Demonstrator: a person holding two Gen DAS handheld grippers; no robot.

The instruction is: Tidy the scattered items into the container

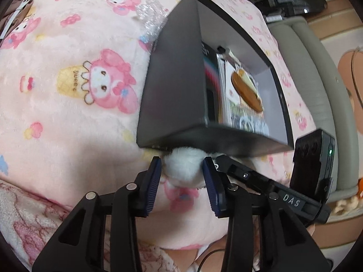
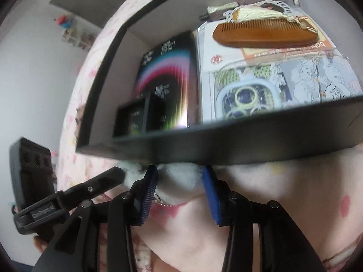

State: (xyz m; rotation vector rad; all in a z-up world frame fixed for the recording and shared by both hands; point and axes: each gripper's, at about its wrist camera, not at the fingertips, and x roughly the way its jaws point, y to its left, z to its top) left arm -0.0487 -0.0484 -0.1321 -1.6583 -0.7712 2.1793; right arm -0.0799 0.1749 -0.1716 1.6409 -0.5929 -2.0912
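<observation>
The box [image 1: 172,95] wall hides the upper part of the white plush [image 1: 183,167]. Box contents are blurred; print on the black carton [image 2: 168,79] is illegible. The comb [image 1: 246,90] is smeared. Frame edges crop both gripper bodies.

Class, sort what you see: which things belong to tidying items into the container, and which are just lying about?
Belong to the job:
black box
white fluffy pompom
wooden comb
left gripper
right gripper

Just lying about:
pink cartoon blanket
crumpled clear wrap
</observation>
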